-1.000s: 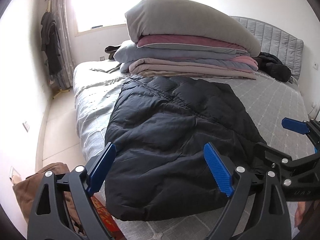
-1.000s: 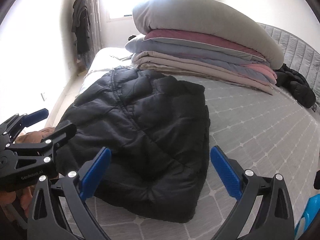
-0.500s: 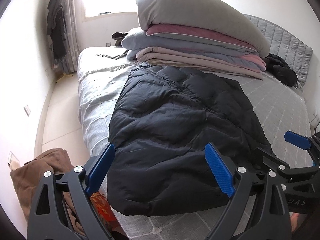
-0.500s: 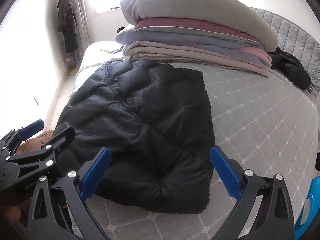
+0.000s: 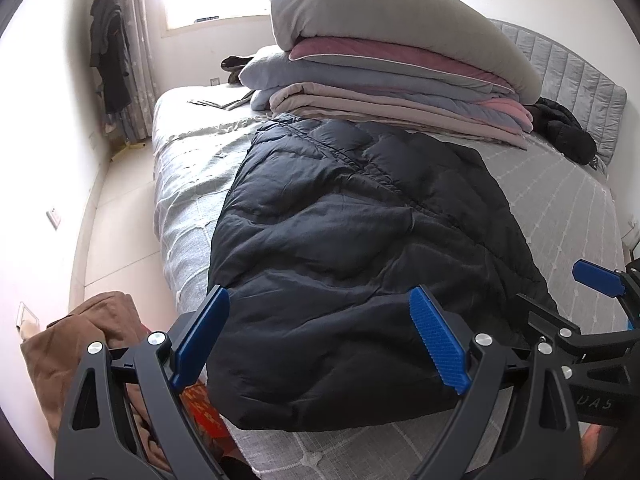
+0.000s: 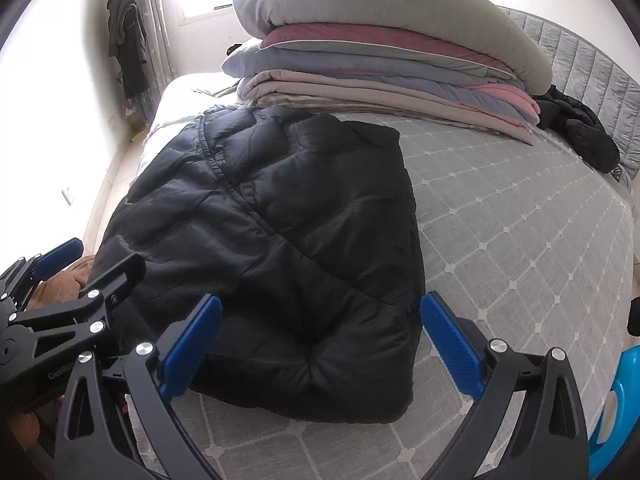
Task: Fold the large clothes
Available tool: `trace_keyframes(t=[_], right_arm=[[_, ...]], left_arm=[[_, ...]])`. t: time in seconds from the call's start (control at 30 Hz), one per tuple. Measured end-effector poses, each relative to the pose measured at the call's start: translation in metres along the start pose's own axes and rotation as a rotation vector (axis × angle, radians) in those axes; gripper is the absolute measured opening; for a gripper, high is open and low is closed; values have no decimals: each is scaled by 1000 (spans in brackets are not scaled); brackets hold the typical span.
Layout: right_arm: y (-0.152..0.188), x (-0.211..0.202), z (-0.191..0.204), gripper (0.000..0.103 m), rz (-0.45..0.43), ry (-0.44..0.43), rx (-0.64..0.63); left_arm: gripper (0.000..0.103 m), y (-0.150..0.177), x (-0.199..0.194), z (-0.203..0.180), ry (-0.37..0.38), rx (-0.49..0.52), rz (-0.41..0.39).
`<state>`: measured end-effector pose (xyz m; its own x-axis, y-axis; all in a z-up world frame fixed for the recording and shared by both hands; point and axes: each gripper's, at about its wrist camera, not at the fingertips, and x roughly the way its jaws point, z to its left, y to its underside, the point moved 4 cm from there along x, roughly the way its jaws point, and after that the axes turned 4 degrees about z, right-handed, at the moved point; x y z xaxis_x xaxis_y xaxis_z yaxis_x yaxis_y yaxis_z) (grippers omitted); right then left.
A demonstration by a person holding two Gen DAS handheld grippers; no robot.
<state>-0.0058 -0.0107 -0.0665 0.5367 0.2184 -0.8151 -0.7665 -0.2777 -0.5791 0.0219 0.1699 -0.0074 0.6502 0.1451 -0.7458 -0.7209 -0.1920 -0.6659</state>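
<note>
Hovering over near edge of bed (image 5: pixel 560 184), both grippers empty. Left gripper (image 5: pixel 320 344): jaws wide, nothing between them but air; jacket hem lies just ahead and below. Right gripper (image 6: pixel 320 348): jaws wide too, gripping nothing, near right corner of jacket just ahead of them.

Black puffer jacket (image 6: pixel 288 232) lies flat on bed, long axis running away from jaws toward stack of folded quilts (image 5: pixel 400 80) at far side. Outline roughly rectangular, no sleeves sticking out; a seam runs diagonally across top. Judgement: sleeves/sides prob. already tucked in, so lengthwise fold looks done. Can't confirm what's underneath.

Left to do (judgement): pick up near hem w/ both grippers, carry it toward collar end to halve the length, maybe once more, then press flat. Puffy fill likely to spring back.

Other: brown garment (image 5: pixel 80 344) on floor beyond left jaw; second dark jacket (image 6: pixel 580 132) far right by headboard, untouched.
</note>
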Motion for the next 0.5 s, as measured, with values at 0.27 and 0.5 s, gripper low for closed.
trace_keyframes(t=[0.27, 0.5], right_arm=[[0, 2, 1, 96, 6, -2, -7], [1, 3, 0, 96, 12, -6, -8]], left_arm=[[88, 1, 1, -1, -3, 2, 4], [88, 3, 2, -1, -2, 3, 10]])
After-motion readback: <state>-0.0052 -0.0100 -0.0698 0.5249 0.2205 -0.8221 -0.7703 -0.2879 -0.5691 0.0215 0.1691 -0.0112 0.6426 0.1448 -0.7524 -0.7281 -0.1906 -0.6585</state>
